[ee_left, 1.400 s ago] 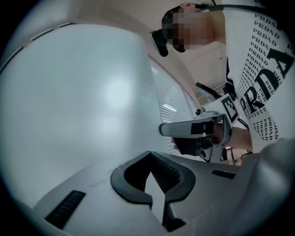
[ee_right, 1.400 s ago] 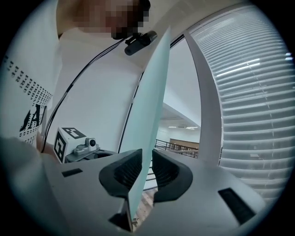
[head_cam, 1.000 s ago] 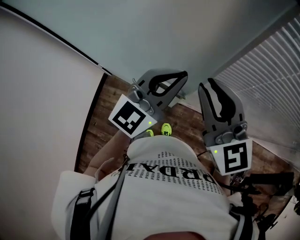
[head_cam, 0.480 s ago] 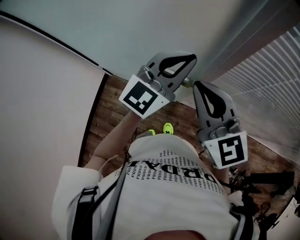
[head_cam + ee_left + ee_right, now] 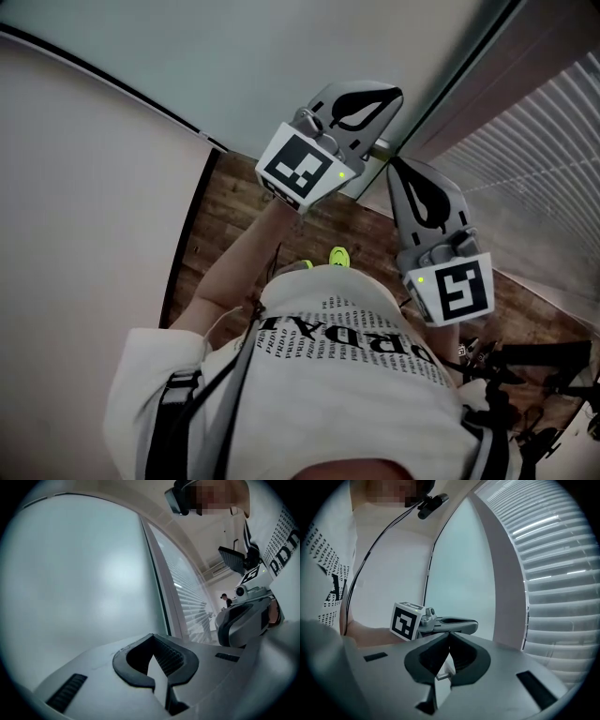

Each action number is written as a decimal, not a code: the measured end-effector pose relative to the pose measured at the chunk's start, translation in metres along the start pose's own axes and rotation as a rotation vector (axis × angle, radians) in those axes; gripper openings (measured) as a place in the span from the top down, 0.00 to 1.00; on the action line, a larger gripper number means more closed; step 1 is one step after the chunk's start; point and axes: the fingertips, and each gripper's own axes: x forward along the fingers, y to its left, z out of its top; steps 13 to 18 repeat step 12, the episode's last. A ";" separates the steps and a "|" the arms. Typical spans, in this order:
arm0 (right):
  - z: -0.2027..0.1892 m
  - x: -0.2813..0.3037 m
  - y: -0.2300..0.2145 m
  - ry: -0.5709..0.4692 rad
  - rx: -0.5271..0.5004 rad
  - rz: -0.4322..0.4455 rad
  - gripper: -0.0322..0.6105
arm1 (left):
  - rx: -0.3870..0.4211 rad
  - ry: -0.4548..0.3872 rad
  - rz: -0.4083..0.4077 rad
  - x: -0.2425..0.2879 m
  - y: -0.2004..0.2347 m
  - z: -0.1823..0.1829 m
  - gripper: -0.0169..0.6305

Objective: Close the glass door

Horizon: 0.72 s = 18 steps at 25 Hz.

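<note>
A white black-lettered T-shirt [image 5: 309, 394] is worn; the left gripper [image 5: 392, 94] and right gripper [image 5: 396, 167] are grey.

Soft daylight, fisheye-warped edges

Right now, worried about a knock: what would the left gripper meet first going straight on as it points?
The frosted glass door, near its right-hand edge. The left gripper, shut, looks close to the pane, though depth is hard to judge.
</note>
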 end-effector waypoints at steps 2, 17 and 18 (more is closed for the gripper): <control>0.002 0.002 -0.001 -0.003 -0.002 -0.005 0.95 | -0.001 -0.008 0.002 0.002 0.002 0.002 0.97; 0.004 0.006 0.004 -0.017 -0.024 0.020 0.95 | -0.003 0.010 0.018 -0.004 0.002 -0.002 0.97; 0.004 0.006 0.004 -0.017 -0.024 0.020 0.95 | -0.003 0.010 0.018 -0.004 0.002 -0.002 0.97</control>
